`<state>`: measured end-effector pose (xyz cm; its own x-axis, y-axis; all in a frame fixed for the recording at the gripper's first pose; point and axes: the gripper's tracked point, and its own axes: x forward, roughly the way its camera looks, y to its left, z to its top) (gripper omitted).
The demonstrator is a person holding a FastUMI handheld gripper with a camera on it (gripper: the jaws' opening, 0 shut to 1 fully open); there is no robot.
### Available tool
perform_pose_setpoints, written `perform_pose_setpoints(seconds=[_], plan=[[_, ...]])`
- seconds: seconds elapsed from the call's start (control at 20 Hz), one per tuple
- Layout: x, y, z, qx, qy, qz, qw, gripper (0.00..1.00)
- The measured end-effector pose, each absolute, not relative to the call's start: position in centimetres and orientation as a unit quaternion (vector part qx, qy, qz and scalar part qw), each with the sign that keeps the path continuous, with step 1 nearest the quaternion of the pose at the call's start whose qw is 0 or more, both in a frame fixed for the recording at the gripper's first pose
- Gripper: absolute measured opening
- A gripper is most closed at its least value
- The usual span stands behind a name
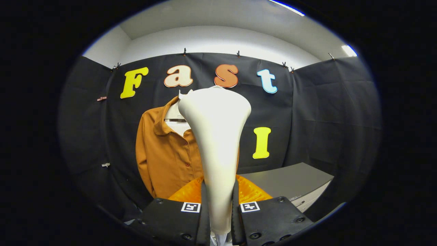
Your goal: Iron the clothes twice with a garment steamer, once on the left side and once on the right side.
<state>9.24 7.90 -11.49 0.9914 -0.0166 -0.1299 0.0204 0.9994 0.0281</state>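
Right, our tongs (pixel 218 205) are pinching the white garment steamer (pixel 216 136) upright, its head raised before the brown shirt (pixel 164 157) hanging beyond. We judge both passes, left and right, not yet done.

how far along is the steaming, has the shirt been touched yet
Done: the tool is shut on the steamer, both fingers pressing its white handle, held upright. In hand: the steamer head is raised in front of the brown shirt hanging on the wall; whether it touches the cloth cannot be told. Left, as far as this shows: the left and right passes.
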Motion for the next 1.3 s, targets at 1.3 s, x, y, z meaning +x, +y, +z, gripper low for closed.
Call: perform_pose_setpoints(seconds=[1.3], plan=[[12.3, 8.9, -9.3, 0.020, 0.036, -0.036, 0.999, 0.28]])
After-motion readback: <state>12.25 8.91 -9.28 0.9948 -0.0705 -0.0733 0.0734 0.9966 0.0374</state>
